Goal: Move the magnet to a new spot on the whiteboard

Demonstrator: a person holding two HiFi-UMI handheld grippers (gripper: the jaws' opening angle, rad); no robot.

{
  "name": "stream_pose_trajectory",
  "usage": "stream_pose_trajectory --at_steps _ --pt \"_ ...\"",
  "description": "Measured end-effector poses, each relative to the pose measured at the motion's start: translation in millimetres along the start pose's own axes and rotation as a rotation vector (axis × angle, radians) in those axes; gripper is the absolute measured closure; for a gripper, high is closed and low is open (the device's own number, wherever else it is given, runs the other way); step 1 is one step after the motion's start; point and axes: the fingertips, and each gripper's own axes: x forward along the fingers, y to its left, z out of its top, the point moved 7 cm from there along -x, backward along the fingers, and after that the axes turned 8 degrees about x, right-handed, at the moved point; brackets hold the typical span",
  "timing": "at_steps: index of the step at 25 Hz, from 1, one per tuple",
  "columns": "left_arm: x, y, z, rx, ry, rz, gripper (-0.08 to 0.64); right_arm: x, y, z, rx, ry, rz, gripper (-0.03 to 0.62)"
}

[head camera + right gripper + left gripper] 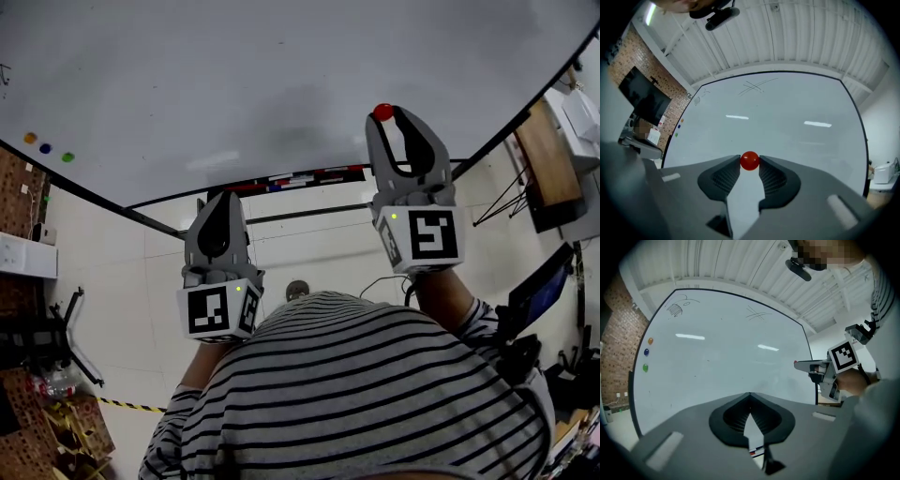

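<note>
A round red magnet (pixel 750 161) sits pinched between the tips of my right gripper (pixel 750 162), which is shut on it. In the head view that magnet (pixel 382 112) shows at the tip of the right gripper (pixel 386 116), held up against the whiteboard (pixel 281 84). My left gripper (pixel 223 199) hangs lower, below the board's bottom edge, with its jaws shut and nothing between them; in its own view the left gripper (pixel 750 394) points at the whiteboard (pixel 717 362). Whether the magnet touches the board I cannot tell.
Three small magnets, orange (pixel 30 138), blue (pixel 45 148) and green (pixel 67 157), sit in a row near the board's left edge. A marker tray (pixel 291 178) runs along the bottom edge. Faint pen scribbles (pixel 754 86) mark the board's upper part. A brick wall (pixel 616 348) flanks the board.
</note>
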Motion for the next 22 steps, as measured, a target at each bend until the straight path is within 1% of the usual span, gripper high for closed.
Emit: stream_pose_trajectory --at_steps 3,6,10,13,17,20,22 --pt "13.2 25.4 -2.2 -0.005 -0.004 0.008 0.545 35.4 -1.4 2.2 -0.052 -0.029 -0.041 0.468" --pt "25.7 47.4 -5.4 -0.005 -0.009 0.013 0.544 66.3 -0.5 3.8 -0.085 -0.052 -0.080 0.468" --pt "37.6 65.9 -6.7 -0.001 -0.014 0.013 0.544 92.8 -0.6 1.1 -0.132 -0.066 -0.128 0.468" --pt "40.0 71.6 -5.5 -0.002 -0.011 0.010 0.544 99.6 -0.6 -0.3 -0.112 -0.071 -0.155 0.468" --pt "46.7 74.6 -8.3 -0.004 -0.004 -0.001 0.545 108.9 -3.1 -6.4 -0.173 -0.058 -0.170 0.468" --pt "47.5 73.5 -11.4 -0.009 0.007 -0.004 0.545 112.6 -4.4 -9.6 -0.195 -0.066 -0.167 0.468" --pt "43.6 71.2 -11.1 -0.009 0.012 -0.001 0.543 109.3 -4.0 -8.5 -0.188 -0.073 -0.154 0.471"
